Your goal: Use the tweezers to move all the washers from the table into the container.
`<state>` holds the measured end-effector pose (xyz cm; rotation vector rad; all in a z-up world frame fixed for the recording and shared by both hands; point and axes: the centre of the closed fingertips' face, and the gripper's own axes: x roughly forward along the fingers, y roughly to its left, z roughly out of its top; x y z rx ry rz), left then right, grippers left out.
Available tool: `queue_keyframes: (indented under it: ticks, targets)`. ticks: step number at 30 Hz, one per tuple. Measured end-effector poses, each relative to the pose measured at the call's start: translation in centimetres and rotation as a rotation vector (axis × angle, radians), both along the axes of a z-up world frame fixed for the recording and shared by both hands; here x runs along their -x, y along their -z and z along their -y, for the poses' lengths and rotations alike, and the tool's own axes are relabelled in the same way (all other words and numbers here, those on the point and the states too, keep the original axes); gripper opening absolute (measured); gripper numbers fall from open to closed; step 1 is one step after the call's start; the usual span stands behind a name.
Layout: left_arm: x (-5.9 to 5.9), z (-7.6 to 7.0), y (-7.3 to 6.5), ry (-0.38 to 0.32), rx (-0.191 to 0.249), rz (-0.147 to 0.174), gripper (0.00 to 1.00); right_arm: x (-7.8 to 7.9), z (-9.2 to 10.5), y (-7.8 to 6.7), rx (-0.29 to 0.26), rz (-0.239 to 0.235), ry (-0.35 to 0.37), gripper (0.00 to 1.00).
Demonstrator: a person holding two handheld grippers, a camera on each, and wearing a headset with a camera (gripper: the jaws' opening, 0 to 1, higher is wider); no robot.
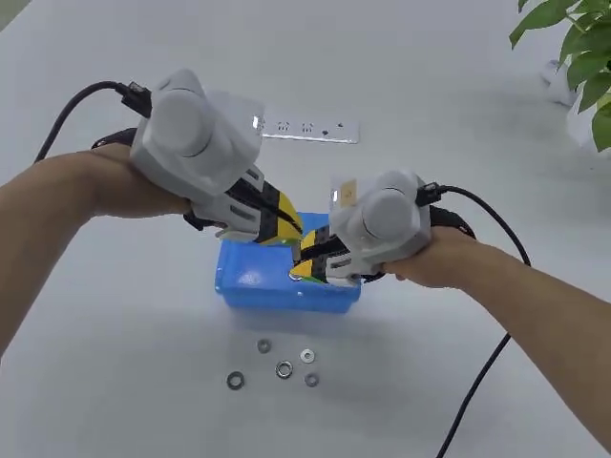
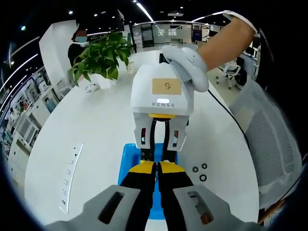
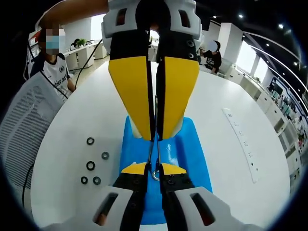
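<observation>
A blue container [image 1: 277,286] sits on the white table, and both grippers meet nose to nose over it. My left gripper [image 1: 294,232] comes in from the left, shut on thin metal tweezers [image 3: 155,151]. The tweezers run from its yellow pads [image 3: 132,96] down between the jaws of my right gripper [image 3: 154,168], which are closed on their lower end. A small washer [image 3: 155,174] hangs at the tweezers' tip above the container [image 3: 192,154]. Several loose washers [image 1: 284,369] lie on the table just in front of the container, and appear as washers [image 3: 91,165] in the right gripper view.
A white power strip [image 1: 305,129] lies behind the container. A potted plant [image 1: 573,48] stands at the far right. Black cables trail from both grippers. A mesh chair [image 3: 29,130] and a seated person [image 3: 53,67] are beside the table.
</observation>
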<state>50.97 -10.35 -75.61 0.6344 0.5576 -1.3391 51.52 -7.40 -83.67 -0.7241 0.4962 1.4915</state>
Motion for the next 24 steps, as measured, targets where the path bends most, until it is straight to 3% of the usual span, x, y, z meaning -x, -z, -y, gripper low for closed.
queue_keyframes:
  ticks: [15, 24]
  targets:
    - [1.4, 0.3, -2.6, 0.004, -0.009, 0.034, 0.06, 1.0, 0.2, -2.7, -0.023, 0.036, 0.014, 0.11]
    - [3.0, 0.6, -4.0, 0.014, -0.019, 0.057, 0.06, 2.4, 0.5, -4.1, -0.029, 0.064, 0.013, 0.11]
